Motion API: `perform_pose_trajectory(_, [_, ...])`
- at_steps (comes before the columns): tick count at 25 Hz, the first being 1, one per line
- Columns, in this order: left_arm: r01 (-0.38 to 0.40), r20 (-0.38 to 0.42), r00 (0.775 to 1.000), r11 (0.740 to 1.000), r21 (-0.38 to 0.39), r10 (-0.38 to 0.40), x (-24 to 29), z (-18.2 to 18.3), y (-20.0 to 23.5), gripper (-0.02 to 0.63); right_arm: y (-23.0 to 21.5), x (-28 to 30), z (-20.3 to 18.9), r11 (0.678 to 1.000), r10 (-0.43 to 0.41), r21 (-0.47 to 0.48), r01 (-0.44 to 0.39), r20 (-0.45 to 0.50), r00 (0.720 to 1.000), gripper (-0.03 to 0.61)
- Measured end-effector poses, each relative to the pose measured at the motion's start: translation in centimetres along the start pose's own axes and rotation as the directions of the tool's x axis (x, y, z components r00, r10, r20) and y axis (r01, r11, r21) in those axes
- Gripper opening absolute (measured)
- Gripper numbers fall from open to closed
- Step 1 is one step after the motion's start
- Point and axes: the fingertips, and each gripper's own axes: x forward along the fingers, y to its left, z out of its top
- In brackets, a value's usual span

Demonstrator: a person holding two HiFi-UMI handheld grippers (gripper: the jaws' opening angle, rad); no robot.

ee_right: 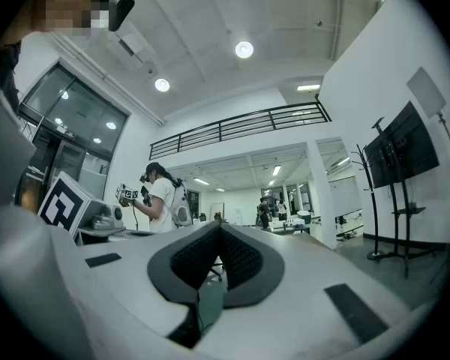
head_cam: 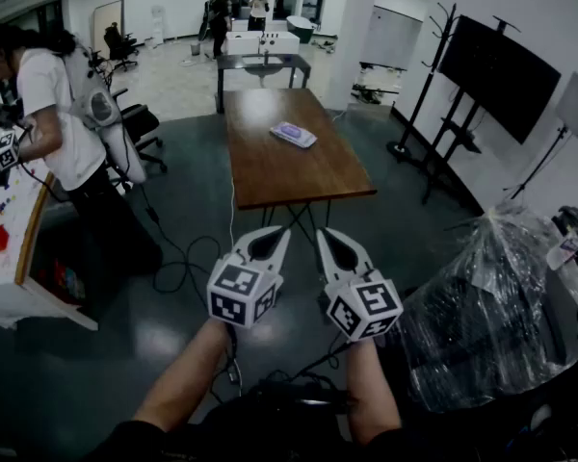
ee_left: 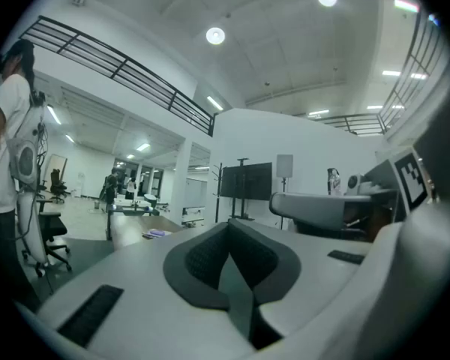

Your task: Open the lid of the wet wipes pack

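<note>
The wet wipes pack [head_cam: 293, 134], pale purple with its lid down, lies flat on the long wooden table [head_cam: 299, 176] well ahead of me. In the left gripper view the pack [ee_left: 156, 233] is a small far shape on that table. Both grippers are held close to my body over the floor, short of the table's near end and pointing level at it. My left gripper [head_cam: 279, 231] has its jaws together with nothing between them, tips meeting [ee_left: 229, 223]. My right gripper [head_cam: 324, 233] beside it is also shut and empty, tips meeting [ee_right: 220, 227].
Another person [head_cam: 53, 114] stands at the left holding grippers, by a white table [head_cam: 5, 258] with red items. Cables [head_cam: 188, 268] trail across the dark floor. A plastic-wrapped bundle [head_cam: 491, 306] sits at my right. A TV on a stand [head_cam: 491, 75] lines the right wall.
</note>
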Motion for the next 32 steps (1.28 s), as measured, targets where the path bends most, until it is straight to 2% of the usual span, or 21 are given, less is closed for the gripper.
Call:
perform_pose_trajectory(7, [0.008, -0.005, 1.000, 1.000, 0.004, -0.008, -0.3, -0.1, -0.3, 0.006, 0.5, -0.1, 0.3, 1.000, 0.011, 0.000, -0.011, 0.021, 1.000, 0.009])
perform_pose_trajectory(20, [0.017, -0.027, 0.999, 1.000, -0.012, -0.018, -0.1, -1.5, 1.6, 0.006, 0.7, 0.5, -1.0, 0.998, -0.040, -0.055, 0.038, -0.031, 0.999, 0.009])
perform_pose_trajectory(27, [0.025, -0.045, 0.999, 1.000, -0.016, -0.026, 2.8, -2.7, 3.7, 0.006, -2.0, 2.7, -2.5, 0.995, -0.093, -0.047, 0.091, -0.052, 0.994, 0.011])
perform_pose_trajectory(32, [0.014, -0.078, 0.997, 1.000, -0.013, -0.015, 7.5, -4.0, 5.1, 0.006, -6.1, 5.5, -3.7, 0.997, -0.074, -0.040, 0.072, -0.050, 0.996, 0.009])
